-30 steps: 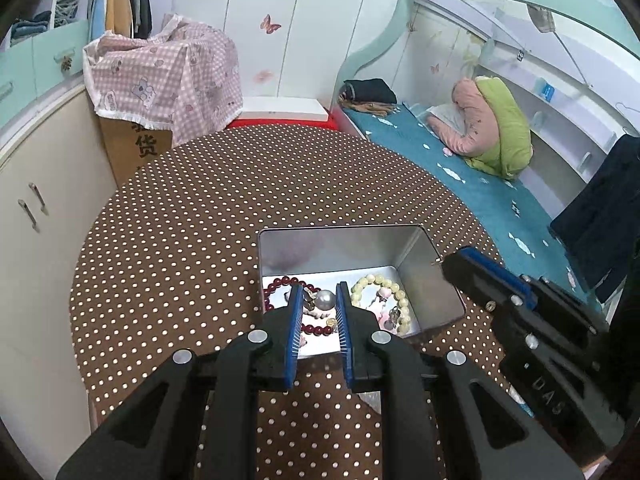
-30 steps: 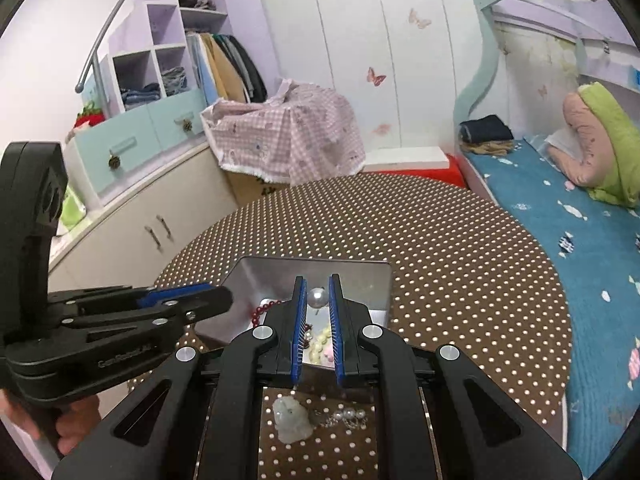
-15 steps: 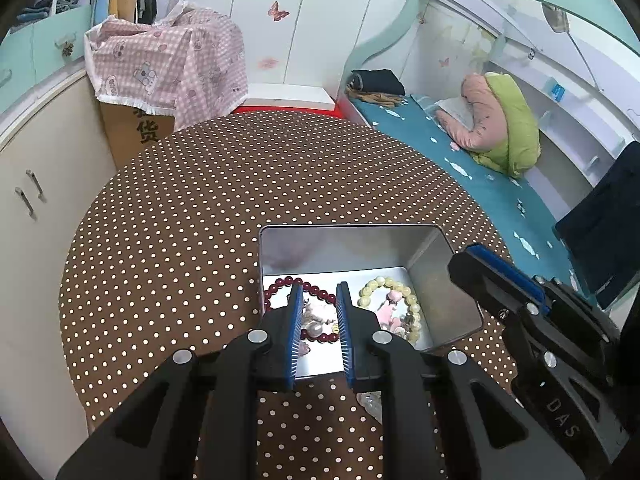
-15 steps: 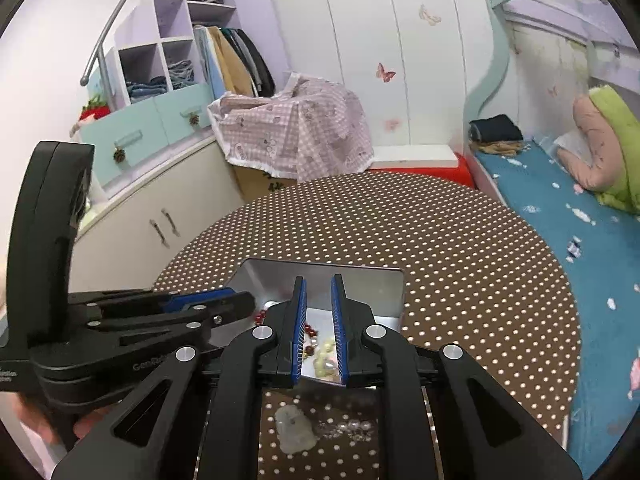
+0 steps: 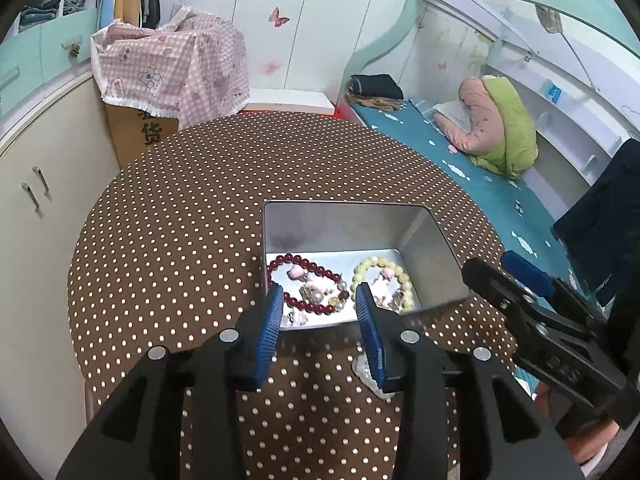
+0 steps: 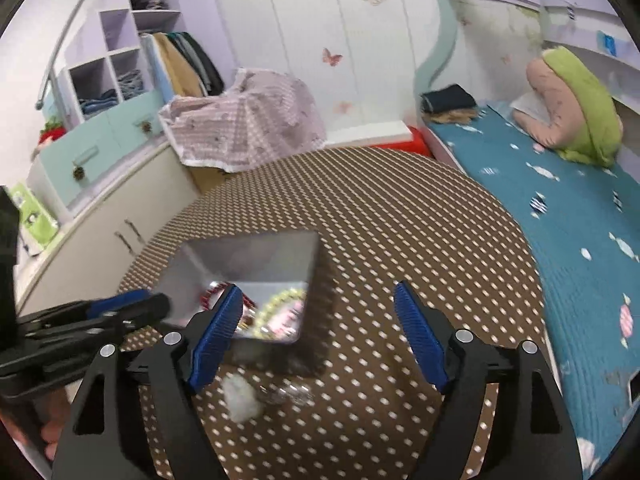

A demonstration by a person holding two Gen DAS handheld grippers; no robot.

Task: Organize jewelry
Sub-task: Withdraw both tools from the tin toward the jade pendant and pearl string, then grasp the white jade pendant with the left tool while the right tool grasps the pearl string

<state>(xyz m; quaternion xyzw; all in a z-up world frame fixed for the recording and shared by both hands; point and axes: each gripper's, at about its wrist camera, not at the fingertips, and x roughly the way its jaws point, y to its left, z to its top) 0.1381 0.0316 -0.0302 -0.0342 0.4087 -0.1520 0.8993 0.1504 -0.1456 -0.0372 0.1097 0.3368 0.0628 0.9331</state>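
An open metal tin (image 5: 434, 256) sits on the brown polka-dot table (image 5: 192, 224). Inside lie a dark red bead bracelet (image 5: 304, 280), a pale yellow bead bracelet (image 5: 396, 276) and small pearl pieces. My left gripper (image 5: 320, 304) is open and empty, just in front of the tin's near edge. My right gripper (image 6: 320, 308) is open wide and empty, over the table beside the tin (image 6: 224, 264). A white pendant with a pearl chain (image 6: 244, 398) lies on the table below it; it also shows in the left wrist view (image 5: 366, 372).
Cream cabinets (image 5: 44, 184) stand left of the table. A box under pink checked cloth (image 5: 176, 68) stands behind it. A bed with a teal sheet (image 6: 560, 200) runs along the right. The right gripper's body (image 5: 540, 320) shows in the left wrist view.
Both grippers have opened; the right one opened wide and swung right, blurring its view. The left gripper pulled back from inside the tin, and a pearl piece now lies in the tin.
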